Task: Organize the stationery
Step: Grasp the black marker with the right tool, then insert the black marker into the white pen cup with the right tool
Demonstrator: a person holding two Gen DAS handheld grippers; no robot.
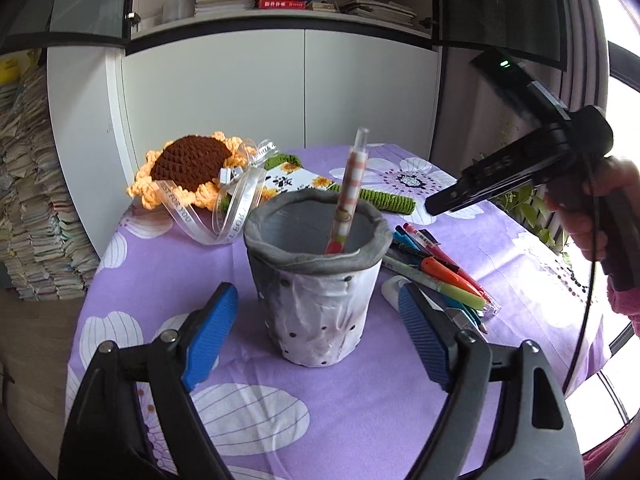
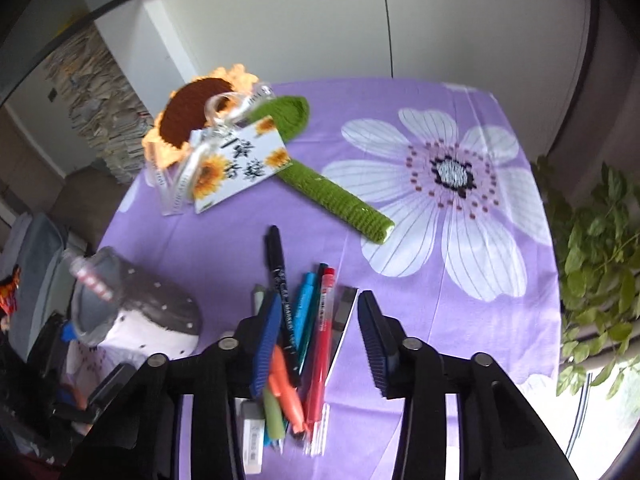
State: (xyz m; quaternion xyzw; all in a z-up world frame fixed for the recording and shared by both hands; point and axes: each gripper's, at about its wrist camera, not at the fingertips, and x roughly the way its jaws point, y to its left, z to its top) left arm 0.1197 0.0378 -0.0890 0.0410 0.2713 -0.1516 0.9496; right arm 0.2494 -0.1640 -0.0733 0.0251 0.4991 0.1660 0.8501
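Observation:
A grey and white fabric pen holder [image 1: 316, 276] stands upright on the purple flowered tablecloth [image 1: 520, 264]. One pink checked pen [image 1: 347, 200] stands in it. My left gripper [image 1: 316, 332] is open, its blue fingers on either side of the holder, not touching. A pile of pens [image 1: 440, 268] lies to the holder's right. In the right wrist view, my right gripper [image 2: 316, 344] is open and empty above the pens [image 2: 308, 332], with the red pen [image 2: 322, 336] between the fingers. The holder [image 2: 136, 316] is at lower left there.
A crocheted sunflower [image 1: 188, 168] with ribbon, a card [image 2: 236, 164] and a green stem [image 2: 336, 196] lies at the table's back. A white eraser [image 2: 252, 432] lies by the pens. Cabinets stand behind the table, paper stacks at left, a plant [image 2: 596, 264] at right.

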